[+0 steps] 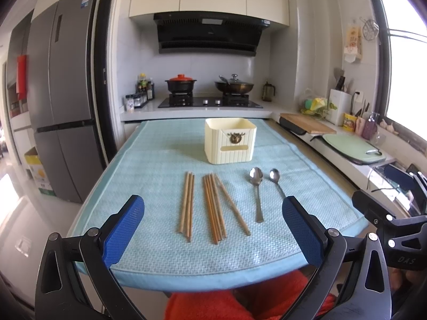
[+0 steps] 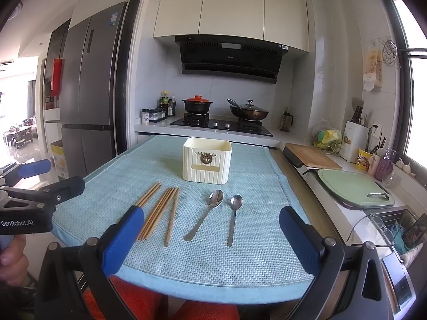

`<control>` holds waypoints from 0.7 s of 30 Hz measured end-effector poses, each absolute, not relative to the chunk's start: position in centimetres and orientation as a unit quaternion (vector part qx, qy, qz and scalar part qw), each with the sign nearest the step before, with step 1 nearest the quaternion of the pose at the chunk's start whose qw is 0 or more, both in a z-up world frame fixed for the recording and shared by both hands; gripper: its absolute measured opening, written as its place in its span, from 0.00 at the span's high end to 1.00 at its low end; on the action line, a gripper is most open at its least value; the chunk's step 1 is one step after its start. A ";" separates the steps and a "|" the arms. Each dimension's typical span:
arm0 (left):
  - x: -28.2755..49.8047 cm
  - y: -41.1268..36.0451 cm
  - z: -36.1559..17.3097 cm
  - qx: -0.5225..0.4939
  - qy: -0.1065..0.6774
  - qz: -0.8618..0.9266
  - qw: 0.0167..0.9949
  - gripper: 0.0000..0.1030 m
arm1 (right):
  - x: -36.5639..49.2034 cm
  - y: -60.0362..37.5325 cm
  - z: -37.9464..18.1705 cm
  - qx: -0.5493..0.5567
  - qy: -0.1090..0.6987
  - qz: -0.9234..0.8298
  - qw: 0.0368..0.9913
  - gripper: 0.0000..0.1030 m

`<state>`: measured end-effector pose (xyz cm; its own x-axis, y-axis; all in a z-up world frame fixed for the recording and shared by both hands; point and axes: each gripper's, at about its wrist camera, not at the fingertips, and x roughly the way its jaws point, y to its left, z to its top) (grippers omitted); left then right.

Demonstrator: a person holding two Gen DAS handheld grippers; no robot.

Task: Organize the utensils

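A cream ribbed utensil box [image 1: 230, 140] [image 2: 206, 163] stands at the far middle of a light blue mat [image 1: 149, 160] [image 2: 248, 253]. In front of it lie several wooden chopsticks in two bunches [image 1: 187, 204] [image 1: 213, 208] [image 2: 157, 210], one splayed, and two metal spoons [image 1: 256, 186] [image 1: 276, 180] [image 2: 210, 208] [image 2: 234, 213]. My left gripper [image 1: 213, 221] is open and empty above the mat's near edge. My right gripper [image 2: 212, 226] is open and empty, also at the near edge. Each gripper shows at the side of the other's view.
A stove with a red-lidded pot [image 1: 181, 83] and a wok [image 1: 234, 85] is behind the table. A fridge [image 1: 61, 101] stands left. The counter on the right holds a wooden board [image 1: 307, 124], a green board [image 1: 352, 149] and a knife block [image 1: 339, 105].
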<state>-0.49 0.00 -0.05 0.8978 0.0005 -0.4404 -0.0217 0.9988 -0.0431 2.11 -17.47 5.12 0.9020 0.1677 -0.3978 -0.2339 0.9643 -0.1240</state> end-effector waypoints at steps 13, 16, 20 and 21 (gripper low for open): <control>1.3 0.2 -1.1 -0.011 0.253 0.014 0.967 0.00 | 3.2 -17.3 4.5 -0.082 0.215 0.104 0.968 0.00; 2.4 1.4 -1.8 -0.031 0.268 0.022 0.963 0.00 | 3.8 -17.4 4.1 -0.080 0.225 0.104 0.966 0.00; 3.7 3.3 -2.8 -0.060 0.291 0.036 0.954 0.00 | 5.0 -17.6 3.3 -0.075 0.242 0.101 0.962 0.00; 4.0 3.6 -3.1 -0.064 0.295 0.039 0.952 0.00 | 5.3 -17.6 3.1 -0.074 0.247 0.101 0.961 0.00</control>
<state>4.02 3.62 -3.11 0.8225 0.0362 -0.5676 -0.1121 0.9887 -0.0995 5.26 -17.64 3.13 0.8572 0.1577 -0.4903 -0.2311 0.9685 -0.0925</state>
